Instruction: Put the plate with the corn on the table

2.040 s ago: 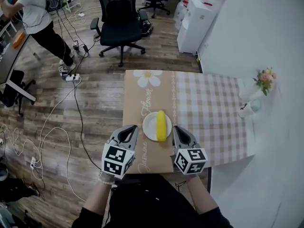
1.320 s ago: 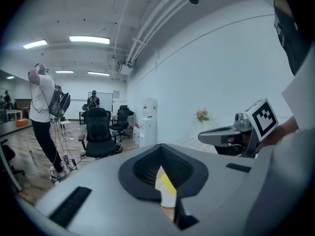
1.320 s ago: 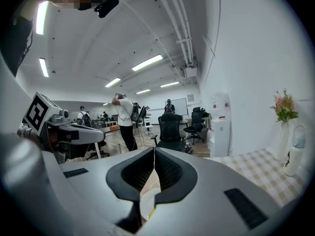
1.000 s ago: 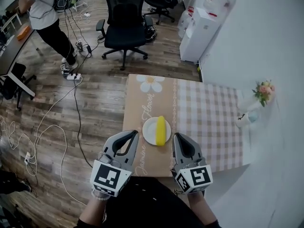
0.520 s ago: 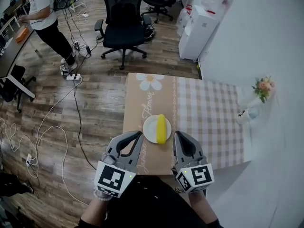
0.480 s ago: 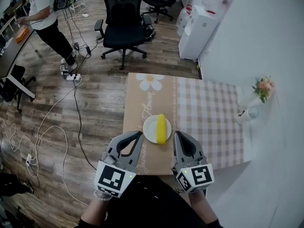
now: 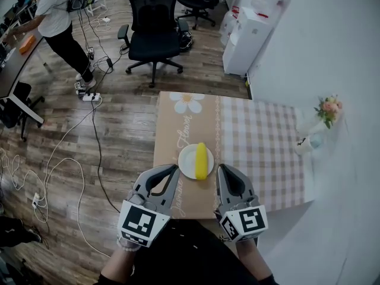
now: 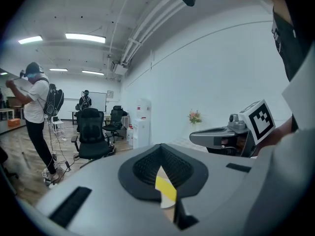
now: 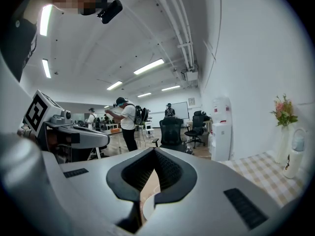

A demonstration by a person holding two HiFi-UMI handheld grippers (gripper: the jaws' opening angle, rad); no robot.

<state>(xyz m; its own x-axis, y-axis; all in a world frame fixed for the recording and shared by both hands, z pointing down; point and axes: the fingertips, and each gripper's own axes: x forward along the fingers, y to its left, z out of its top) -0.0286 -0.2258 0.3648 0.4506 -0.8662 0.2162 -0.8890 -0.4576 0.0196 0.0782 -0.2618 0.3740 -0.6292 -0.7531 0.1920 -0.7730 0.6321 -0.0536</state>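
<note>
- Plate [image 7: 190, 162]: white, round, flat on the desk [image 7: 261, 147], on the brown flower-printed half of the cloth near the front edge.
- Corn [image 7: 202, 160]: yellow cob lying along the plate's right side.
- Left tool [image 7: 173, 170]: jaws narrow, pressed together, holding nothing; tips near the plate's left rim, not touching.
- Right tool [image 7: 221, 170]: jaws likewise closed and empty, just right of the plate.
- Vase of flowers [image 7: 323, 114]: far right edge of the desk.
- Office chair [image 7: 151, 22]: on the floor beyond the desk.
</note>
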